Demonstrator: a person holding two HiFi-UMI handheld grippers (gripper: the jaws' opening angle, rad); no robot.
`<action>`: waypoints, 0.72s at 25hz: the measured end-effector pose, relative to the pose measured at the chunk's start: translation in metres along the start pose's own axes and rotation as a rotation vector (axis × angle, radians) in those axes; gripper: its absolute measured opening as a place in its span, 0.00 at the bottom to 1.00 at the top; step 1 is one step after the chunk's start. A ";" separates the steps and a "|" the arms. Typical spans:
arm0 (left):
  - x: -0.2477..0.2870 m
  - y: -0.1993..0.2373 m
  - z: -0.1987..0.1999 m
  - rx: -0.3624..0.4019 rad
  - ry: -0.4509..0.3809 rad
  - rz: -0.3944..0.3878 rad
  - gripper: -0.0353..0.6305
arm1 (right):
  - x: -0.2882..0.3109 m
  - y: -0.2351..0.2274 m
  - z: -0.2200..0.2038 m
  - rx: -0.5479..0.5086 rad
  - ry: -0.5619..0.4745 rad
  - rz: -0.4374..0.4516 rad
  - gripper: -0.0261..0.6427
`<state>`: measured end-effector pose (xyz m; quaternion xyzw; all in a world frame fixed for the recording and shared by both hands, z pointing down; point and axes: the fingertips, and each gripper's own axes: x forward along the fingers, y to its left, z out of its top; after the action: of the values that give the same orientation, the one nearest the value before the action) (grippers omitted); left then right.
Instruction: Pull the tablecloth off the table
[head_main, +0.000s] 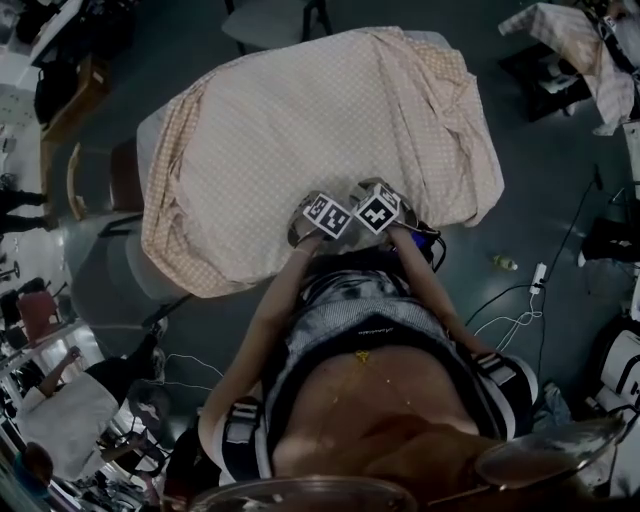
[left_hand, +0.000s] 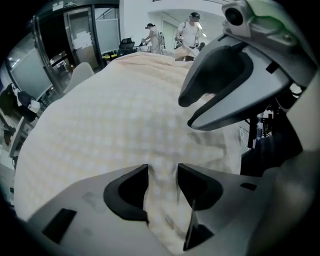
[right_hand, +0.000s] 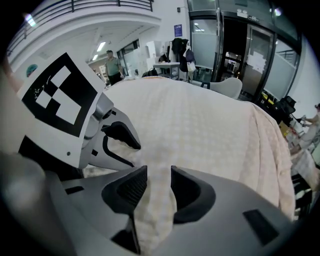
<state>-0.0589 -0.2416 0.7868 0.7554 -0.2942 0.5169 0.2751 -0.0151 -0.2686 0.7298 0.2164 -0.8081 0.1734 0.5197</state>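
Between the jaws of the left gripper (left_hand: 162, 169) there is a fold of the tablecloth (left_hand: 110, 115). It fills the gap and both pads press on it, so the jaws are half closed and grip the cloth. The right gripper (right_hand: 159, 171) is the same: its jaws are a little apart and pinch a thick fold, which bunches wider behind the pads, toward the camera. The two grippers are just beside each other at the near edge of the cloth. Each one shows at the side of the other's jaws; the marker cube (right_hand: 59, 96) of the left one is to the left of the right jaws. Ahead of both pairs of jaws the pale checked tablecloth lies spread over the table (head_main: 148, 125), with its edges hanging down and wrinkles at the far right corner. Beyond the far end, ahead of the left jaws, a white chair (left_hand: 80, 74) stands to the left and people (left_hand: 190, 31) stand far away.
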 end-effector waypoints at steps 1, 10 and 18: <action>0.000 0.000 0.001 0.004 -0.004 -0.002 0.32 | 0.000 0.001 -0.002 0.001 0.001 0.000 0.33; -0.008 0.006 0.008 -0.165 -0.105 -0.062 0.06 | -0.010 0.001 -0.008 0.019 -0.050 0.012 0.33; -0.082 0.009 0.038 -0.458 -0.423 -0.230 0.06 | -0.050 -0.003 0.010 0.002 -0.198 0.008 0.35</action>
<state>-0.0654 -0.2618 0.6984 0.7926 -0.3664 0.2345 0.4272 -0.0025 -0.2678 0.6804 0.2296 -0.8562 0.1539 0.4364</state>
